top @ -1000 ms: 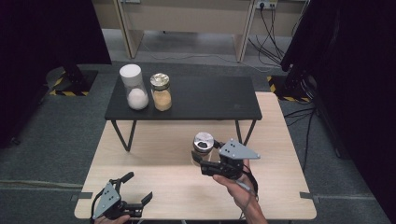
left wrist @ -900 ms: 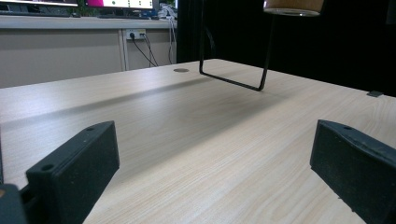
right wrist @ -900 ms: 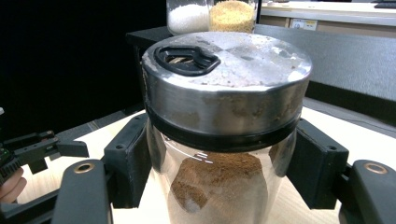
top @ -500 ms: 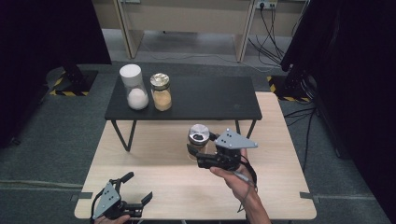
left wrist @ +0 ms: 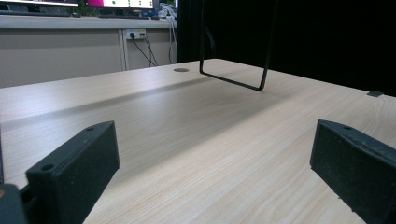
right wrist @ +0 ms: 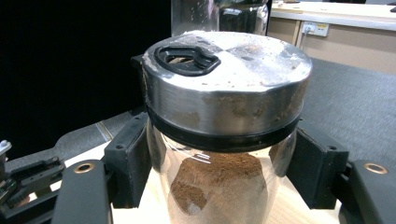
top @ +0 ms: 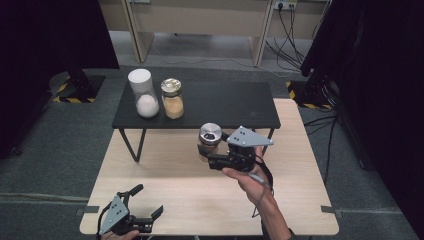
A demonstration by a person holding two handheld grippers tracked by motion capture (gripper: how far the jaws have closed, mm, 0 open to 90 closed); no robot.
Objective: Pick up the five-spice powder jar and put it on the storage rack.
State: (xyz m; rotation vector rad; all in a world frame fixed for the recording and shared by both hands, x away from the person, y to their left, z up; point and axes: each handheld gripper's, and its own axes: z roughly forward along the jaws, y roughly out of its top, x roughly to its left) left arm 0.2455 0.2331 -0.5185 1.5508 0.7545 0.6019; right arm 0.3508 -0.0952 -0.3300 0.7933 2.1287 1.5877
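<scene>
Above the wooden table [top: 165,165], my right gripper [top: 212,156] pinches the glass jar [right wrist: 219,186] of brown powder just below its metal lid [right wrist: 226,79]; my left gripper [top: 145,210] sits spread wide near the front edge.

Jar [right wrist: 219,182]: clear glossy glass, brown powder inside. Lid [right wrist: 229,74]: brushed metal, dusty, black plastic tab. Table [left wrist: 196,140]: pale matt wood grain. Shelf [top: 220,102]: matt black. Pads [right wrist: 128,158]: matt black plastic.
</scene>
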